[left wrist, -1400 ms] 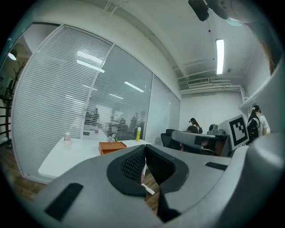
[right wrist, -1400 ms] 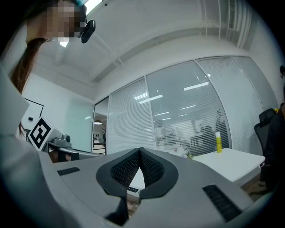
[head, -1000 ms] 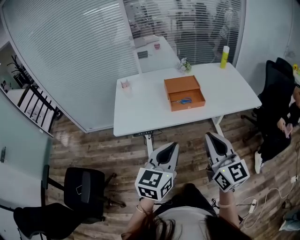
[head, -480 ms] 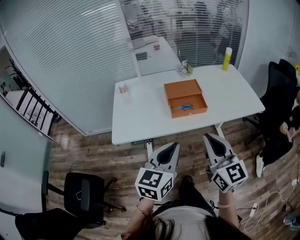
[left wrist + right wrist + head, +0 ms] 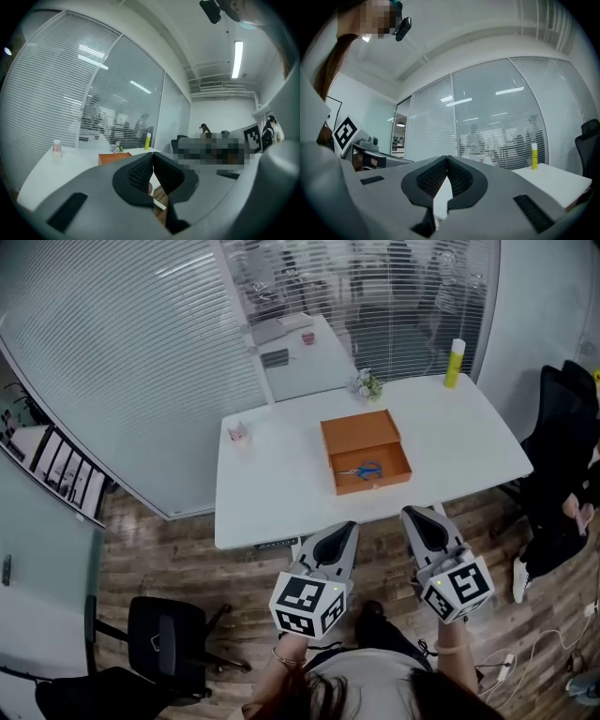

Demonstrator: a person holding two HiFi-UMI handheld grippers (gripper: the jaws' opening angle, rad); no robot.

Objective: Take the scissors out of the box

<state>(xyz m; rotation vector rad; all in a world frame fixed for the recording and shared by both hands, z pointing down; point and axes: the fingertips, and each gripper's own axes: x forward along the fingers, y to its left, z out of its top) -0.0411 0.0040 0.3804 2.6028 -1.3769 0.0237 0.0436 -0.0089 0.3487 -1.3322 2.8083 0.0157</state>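
Note:
An open orange box [image 5: 365, 450] lies on the white table [image 5: 281, 493], and blue-handled scissors [image 5: 362, 470] rest inside its front half. The box edge [image 5: 114, 158] also shows in the left gripper view. My left gripper [image 5: 348, 527] hangs just short of the table's near edge, jaws shut and empty. My right gripper [image 5: 409, 514] floats beside it to the right, also shut on nothing, below the box. Each gripper view shows its jaws tip to tip, left gripper [image 5: 152, 155] and right gripper [image 5: 447, 158].
A yellow bottle [image 5: 455, 363] stands at the table's far right corner, a small flower pot [image 5: 365, 384] behind the box, a pink cup [image 5: 237, 432] at the left. A black chair [image 5: 167, 646] sits at lower left. A person in black [image 5: 562, 493] sits right of the table.
Both grippers and the view have moved forward toward the table; the table and box now lie closer and lower in the head view. The jaws stayed shut.

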